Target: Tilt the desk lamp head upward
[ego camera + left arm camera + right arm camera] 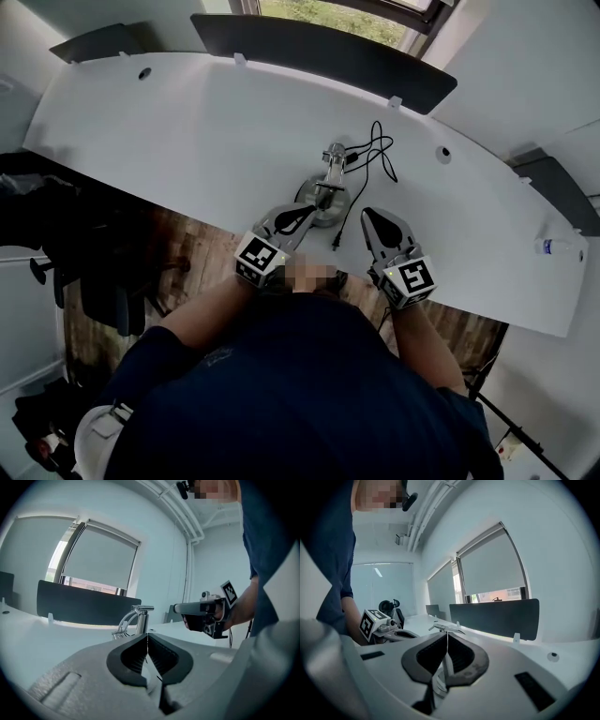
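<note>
Both the left gripper (309,212) and right gripper (369,217) — jaws pressed together on nothing — flank the silver desk lamp (328,183) near the front edge of the curved white desk (187,141), its arm running toward the window (328,14), head level.

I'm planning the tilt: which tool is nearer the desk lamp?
Left. The left tool points at the desk lamp, close by its base; the right tool sits farther to the lamp's right.

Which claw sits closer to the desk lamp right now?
The left claw: its tip reaches the base of the desk lamp, while the right claw sits beyond the black cable.
</note>
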